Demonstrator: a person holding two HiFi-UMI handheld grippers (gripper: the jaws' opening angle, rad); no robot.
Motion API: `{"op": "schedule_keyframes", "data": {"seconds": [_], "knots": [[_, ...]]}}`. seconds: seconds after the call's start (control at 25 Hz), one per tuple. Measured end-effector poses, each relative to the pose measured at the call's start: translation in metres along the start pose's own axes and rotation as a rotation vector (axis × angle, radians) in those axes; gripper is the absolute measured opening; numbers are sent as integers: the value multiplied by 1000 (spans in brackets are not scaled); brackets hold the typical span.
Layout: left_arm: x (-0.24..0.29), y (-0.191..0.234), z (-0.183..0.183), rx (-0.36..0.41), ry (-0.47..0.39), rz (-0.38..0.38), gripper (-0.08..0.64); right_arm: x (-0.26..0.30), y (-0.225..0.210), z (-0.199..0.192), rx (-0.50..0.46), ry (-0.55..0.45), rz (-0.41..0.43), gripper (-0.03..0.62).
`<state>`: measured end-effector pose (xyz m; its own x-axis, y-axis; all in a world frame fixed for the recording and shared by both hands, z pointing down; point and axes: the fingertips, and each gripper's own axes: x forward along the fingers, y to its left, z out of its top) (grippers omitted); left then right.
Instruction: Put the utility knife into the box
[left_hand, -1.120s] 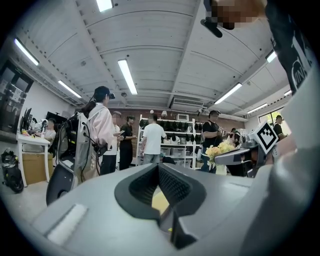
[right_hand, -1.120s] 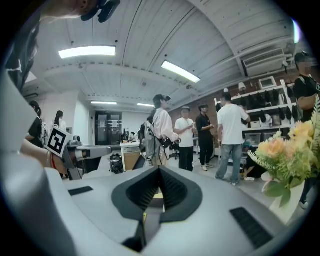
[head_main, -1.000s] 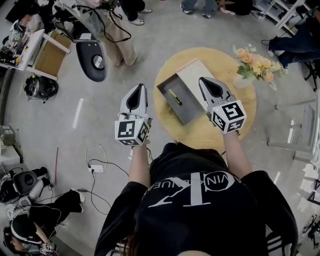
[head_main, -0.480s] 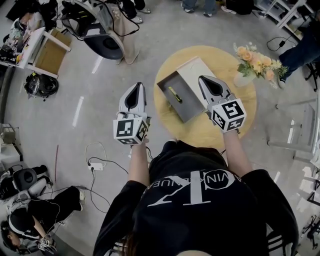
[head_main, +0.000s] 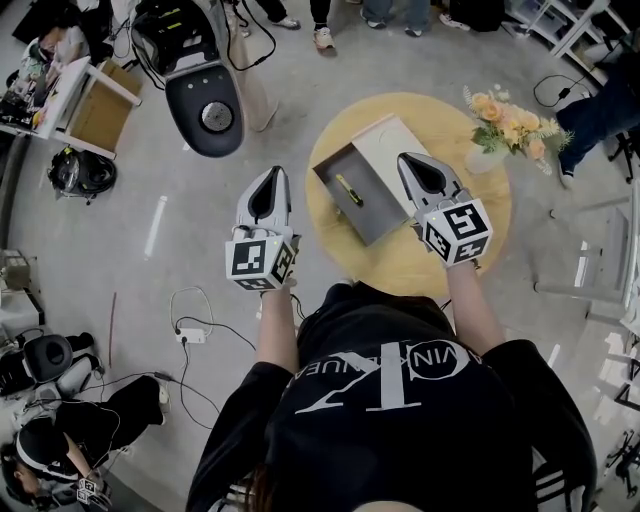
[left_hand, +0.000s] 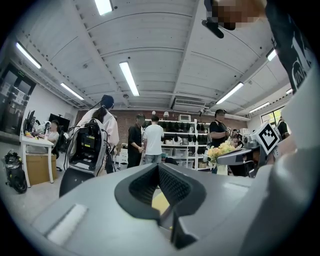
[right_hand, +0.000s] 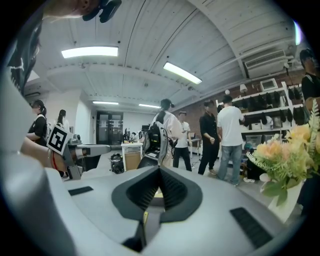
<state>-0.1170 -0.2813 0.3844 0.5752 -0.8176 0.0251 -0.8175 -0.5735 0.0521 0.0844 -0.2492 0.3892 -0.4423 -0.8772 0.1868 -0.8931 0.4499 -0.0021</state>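
Note:
An open grey box (head_main: 372, 213) with a white lid (head_main: 388, 148) sits on the round wooden table (head_main: 405, 262). The yellow utility knife (head_main: 349, 191) lies inside the box. My left gripper (head_main: 272, 173) hangs over the floor to the left of the table, shut and empty; its jaws meet in the left gripper view (left_hand: 159, 168). My right gripper (head_main: 409, 159) is raised above the box's right side, also shut with nothing in it, as the right gripper view (right_hand: 160, 171) shows. Both point level across the room.
A vase of flowers (head_main: 510, 124) stands at the table's far right edge. A dark wheeled machine (head_main: 205, 108) is on the floor at the upper left. Cables and a power strip (head_main: 190, 336) lie by my feet. Several people stand by shelves (left_hand: 150, 142).
The wheeled machine at the upper left has rolled rightward and the person beside it has left. Both grippers and the box stay almost where they were.

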Motion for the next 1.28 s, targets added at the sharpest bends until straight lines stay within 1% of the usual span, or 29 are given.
{"op": "schedule_keyframes", "data": {"seconds": [1.0, 1.28], "knots": [[-7, 0, -1, 5, -9, -1, 6, -7, 5, -3, -1, -8, -14, 14], [-8, -3, 1, 8, -12, 1, 6, -11, 3, 3, 4, -44, -12, 14]]}}
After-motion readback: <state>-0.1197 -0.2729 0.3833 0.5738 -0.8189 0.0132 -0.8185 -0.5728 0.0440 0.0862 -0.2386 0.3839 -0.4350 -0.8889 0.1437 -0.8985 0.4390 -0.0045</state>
